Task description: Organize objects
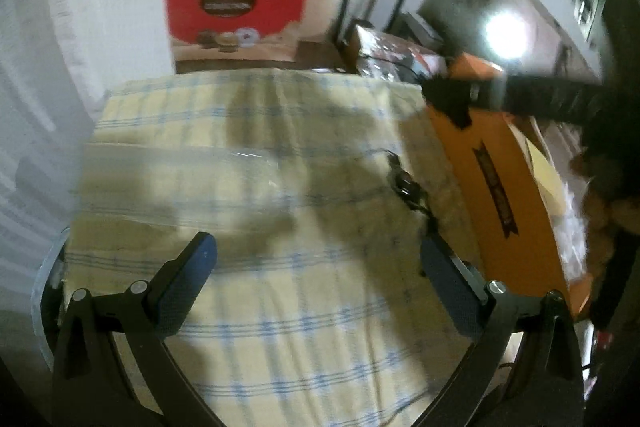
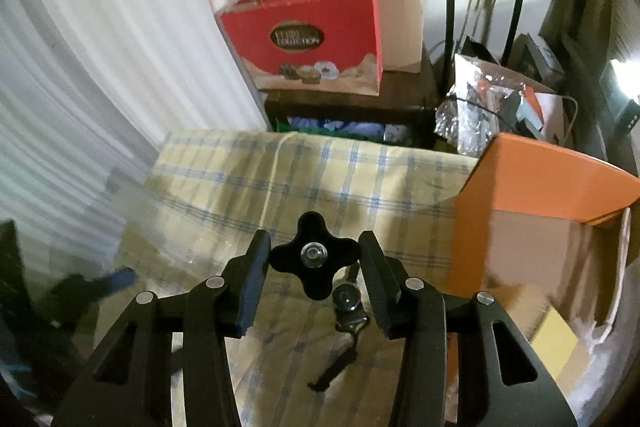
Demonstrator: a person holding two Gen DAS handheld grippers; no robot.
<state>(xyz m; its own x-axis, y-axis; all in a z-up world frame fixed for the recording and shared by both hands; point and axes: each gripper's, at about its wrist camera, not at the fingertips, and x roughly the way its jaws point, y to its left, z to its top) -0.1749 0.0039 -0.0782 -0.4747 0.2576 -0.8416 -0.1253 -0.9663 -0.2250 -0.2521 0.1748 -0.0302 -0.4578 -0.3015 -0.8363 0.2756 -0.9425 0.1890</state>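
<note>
Above the checked cloth (image 2: 320, 163) beside the orange box (image 2: 536, 183), the right gripper (image 2: 314, 267) is clamping a black four-lobed knob (image 2: 314, 257) — small, rigid, probably light, best pinched across opposite lobes. A loose cord is dangling beneath it. Only the left wrist view is showing the left gripper (image 1: 316, 259) spread wide and holding nothing, with a small black piece (image 1: 406, 183) lying near the cloth's right edge.

Cluttered home room: curtain (image 2: 100, 75), gift bags (image 2: 308, 43) (stacked), checked cloth (image 2: 320, 179).
</note>
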